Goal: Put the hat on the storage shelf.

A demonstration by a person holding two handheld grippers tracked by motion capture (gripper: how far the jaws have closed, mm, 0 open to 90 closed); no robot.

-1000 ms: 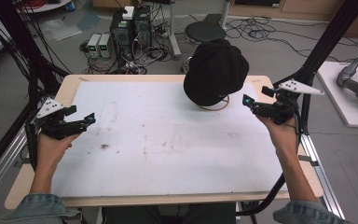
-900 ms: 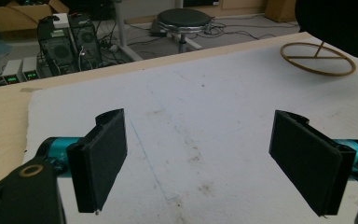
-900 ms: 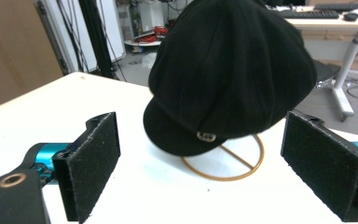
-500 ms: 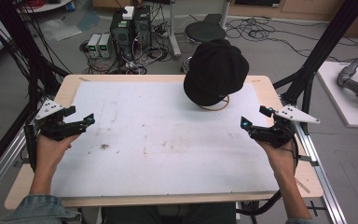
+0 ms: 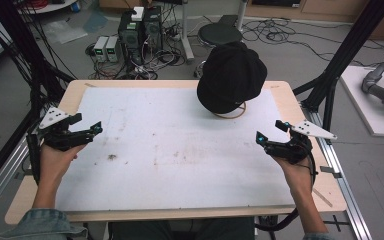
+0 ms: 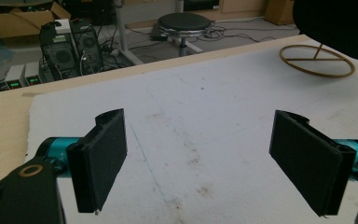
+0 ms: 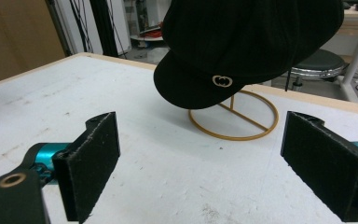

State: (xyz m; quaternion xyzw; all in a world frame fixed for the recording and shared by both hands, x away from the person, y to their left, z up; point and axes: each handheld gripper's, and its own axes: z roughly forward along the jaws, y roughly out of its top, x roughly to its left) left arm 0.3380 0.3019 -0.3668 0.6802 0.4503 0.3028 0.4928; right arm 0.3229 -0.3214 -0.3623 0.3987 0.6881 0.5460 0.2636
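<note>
The left tongs (image 5: 97,127) were spread wide and empty, held low over the left edge of the bench (image 5: 180,212), and the right tongs (image 5: 260,138) were spread just as wide with nothing between them, over toward the right edge. In the left gripper view the two black pads (image 6: 103,156) framed bare, scuffed white bench cover (image 6: 205,121), with a faint pencil-like line running across it that the high view did not pick up. In the right gripper view the pads (image 7: 93,154) opened straight toward the black cap (image 7: 247,42), well apart from it. That cap (image 5: 231,82) sat at the far right part of the bench, perched on a thin gold wire stand (image 7: 235,119). From above, the stand (image 5: 232,114) showed as little more than a sliver of ring peeking from under the cap's near edge; the right gripper view gave the whole round base flat on the white cover and a slim upright rising into the cap. It also caught a small gold emblem (image 7: 222,81) on the front above the brim, hidden from the high camera. The left gripper view clipped the cap to a dark corner (image 6: 335,25) at top right, with the ring (image 6: 317,60) below it. Beyond the bench, a round black stool (image 5: 221,34) and computer boxes (image 5: 140,27) stood on the floor among cables.
</note>
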